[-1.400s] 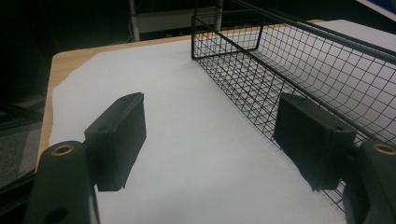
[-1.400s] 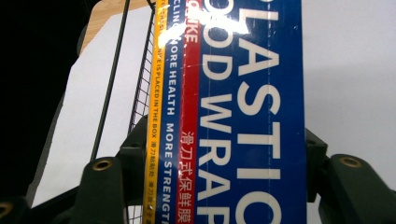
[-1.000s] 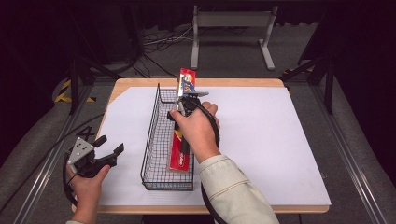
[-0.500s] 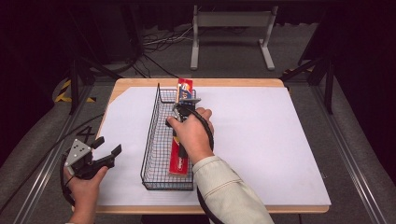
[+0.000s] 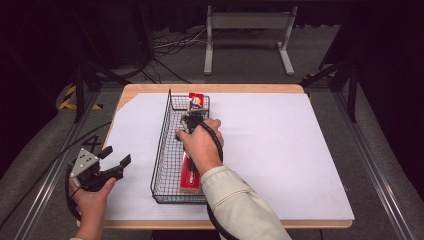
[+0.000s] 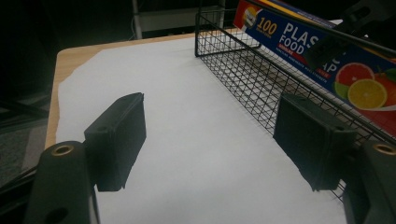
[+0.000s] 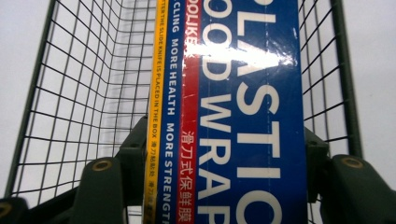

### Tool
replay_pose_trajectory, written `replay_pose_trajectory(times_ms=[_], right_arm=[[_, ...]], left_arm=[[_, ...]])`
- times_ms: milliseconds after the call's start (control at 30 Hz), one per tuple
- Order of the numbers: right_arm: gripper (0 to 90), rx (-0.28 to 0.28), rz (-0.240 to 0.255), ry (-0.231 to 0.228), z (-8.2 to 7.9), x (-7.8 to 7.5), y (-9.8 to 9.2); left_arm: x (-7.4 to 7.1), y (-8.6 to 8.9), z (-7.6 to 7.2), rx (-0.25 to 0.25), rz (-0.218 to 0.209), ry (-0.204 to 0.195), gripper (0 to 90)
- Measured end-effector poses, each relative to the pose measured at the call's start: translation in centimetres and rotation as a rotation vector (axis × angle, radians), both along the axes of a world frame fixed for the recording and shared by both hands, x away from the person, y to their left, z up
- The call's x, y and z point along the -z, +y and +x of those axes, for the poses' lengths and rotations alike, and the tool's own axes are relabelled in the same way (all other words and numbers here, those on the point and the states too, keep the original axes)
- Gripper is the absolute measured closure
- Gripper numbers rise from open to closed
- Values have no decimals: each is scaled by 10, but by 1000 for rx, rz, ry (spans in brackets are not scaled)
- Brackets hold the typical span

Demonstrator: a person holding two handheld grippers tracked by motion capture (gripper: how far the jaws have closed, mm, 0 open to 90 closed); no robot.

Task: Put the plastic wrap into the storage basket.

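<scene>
Lowering a plastic wrap box into the wire basket, by the look of it, w/ the right gripper. Box already lies lengthwise inside the basket walls; near end seems down on the mesh floor, far end reaches the far rim and looks a bit raised, can't tell for sure. So most of the job looks done: what's left, I'd judge, is settling the box flat, letting go and pulling the hand out.

Right gripper view: box sits between the two fingers, one on each long side, clamped across its width, i.e. holding the box, fairly wide apart.

Left gripper hangs over the white sheet on the table, near the front left corner, apart from the basket. Its fingers spread wide w/ nothing between them; basket and box lie off to its right side.
</scene>
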State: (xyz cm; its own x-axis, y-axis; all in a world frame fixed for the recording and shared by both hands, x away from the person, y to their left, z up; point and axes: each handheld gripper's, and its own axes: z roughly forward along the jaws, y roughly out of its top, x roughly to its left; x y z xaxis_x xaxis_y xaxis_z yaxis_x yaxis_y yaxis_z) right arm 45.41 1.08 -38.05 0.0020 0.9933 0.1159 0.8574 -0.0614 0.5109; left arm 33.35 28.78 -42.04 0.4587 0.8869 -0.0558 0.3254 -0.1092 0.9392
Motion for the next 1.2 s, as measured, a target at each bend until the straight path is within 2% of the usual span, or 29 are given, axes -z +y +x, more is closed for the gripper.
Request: replay_pose_trajectory(times_ms=[333,833,1200], right_arm=[[401,-2,-45,43,3,6,3],[398,-6,-64,69,5,10,9],[397,1,-89,50,7,12,11]], left_arm=[[0,0,0,0,-1,3,255],[1,0,0,4,-1,4,255],[1,0,0,3,-3,5,255]])
